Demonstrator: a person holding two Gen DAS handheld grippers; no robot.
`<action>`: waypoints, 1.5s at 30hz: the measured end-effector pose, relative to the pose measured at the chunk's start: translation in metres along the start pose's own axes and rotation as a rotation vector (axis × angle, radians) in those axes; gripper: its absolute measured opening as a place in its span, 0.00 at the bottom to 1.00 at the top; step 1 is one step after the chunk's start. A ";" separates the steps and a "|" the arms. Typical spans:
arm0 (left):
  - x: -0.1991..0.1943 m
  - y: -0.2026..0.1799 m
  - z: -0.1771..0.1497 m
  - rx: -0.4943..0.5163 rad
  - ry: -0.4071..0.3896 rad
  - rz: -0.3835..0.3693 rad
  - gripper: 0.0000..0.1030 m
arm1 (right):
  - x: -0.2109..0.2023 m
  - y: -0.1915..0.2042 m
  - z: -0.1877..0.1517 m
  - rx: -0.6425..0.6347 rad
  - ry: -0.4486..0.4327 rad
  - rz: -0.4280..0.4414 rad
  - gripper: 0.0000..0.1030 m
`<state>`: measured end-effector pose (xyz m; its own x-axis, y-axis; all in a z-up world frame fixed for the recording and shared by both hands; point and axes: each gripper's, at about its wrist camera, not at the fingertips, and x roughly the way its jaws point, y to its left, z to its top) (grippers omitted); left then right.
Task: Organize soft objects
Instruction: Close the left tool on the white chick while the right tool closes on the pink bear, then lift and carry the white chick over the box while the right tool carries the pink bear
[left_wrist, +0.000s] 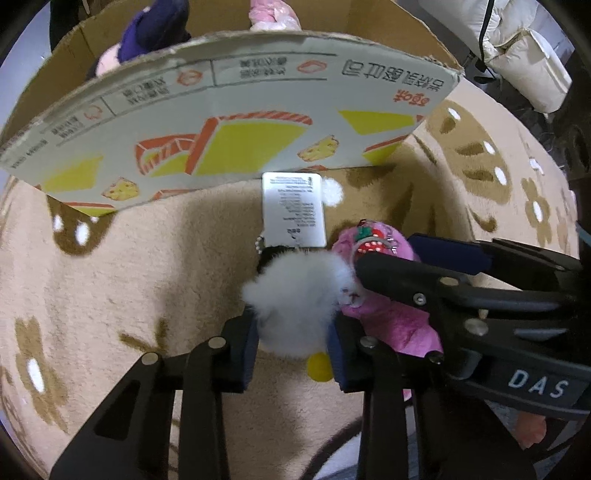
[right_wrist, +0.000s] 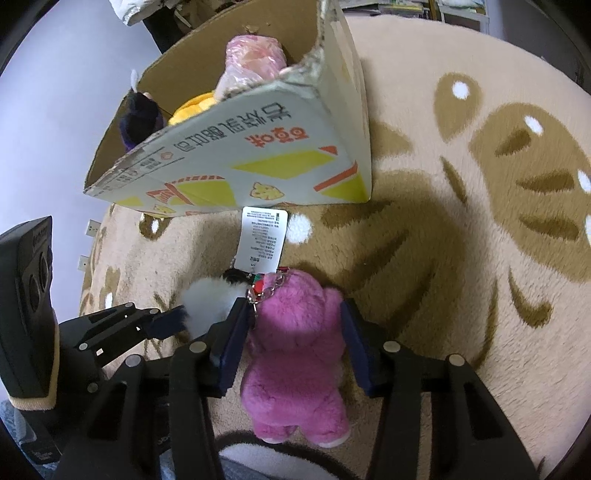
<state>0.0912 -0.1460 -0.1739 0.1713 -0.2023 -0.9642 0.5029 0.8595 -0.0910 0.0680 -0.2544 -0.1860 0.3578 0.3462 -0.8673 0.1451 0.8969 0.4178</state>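
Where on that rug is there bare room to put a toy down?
Free: the rug right of the pink bear, and left of the white puff. Crowded: between box, tag and the two toys.

Left wrist view: looks steeply down along the left hand-held gripper (left_wrist: 291, 343), close above the beige rug (left_wrist: 110, 280); cardboard box (left_wrist: 229, 122) fills the upper frame, just ahead. The right hand-held gripper (left_wrist: 384, 254) enters from the right edge.

Right wrist view: also steeply down, close, set a little to the right; the left hand-held gripper (right_wrist: 205, 314) shows at lower left.

Shared ground: white plush (left_wrist: 295, 295) (right_wrist: 210, 299), pink plush (left_wrist: 384, 317) (right_wrist: 295, 347), paper tag (left_wrist: 293, 208) (right_wrist: 262, 236), box front, rug.
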 end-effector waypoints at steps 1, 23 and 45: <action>-0.002 0.001 -0.002 -0.001 -0.006 0.018 0.30 | -0.001 0.001 0.000 -0.004 -0.008 0.001 0.50; 0.008 0.022 -0.005 0.006 -0.007 0.091 0.27 | -0.017 0.005 0.001 -0.039 -0.088 0.015 0.28; -0.072 0.035 -0.028 -0.035 -0.178 0.169 0.25 | -0.049 0.026 -0.010 -0.103 -0.222 0.022 0.02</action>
<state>0.0726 -0.0880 -0.1150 0.3985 -0.1311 -0.9078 0.4252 0.9034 0.0562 0.0455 -0.2451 -0.1352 0.5555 0.3069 -0.7729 0.0441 0.9172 0.3959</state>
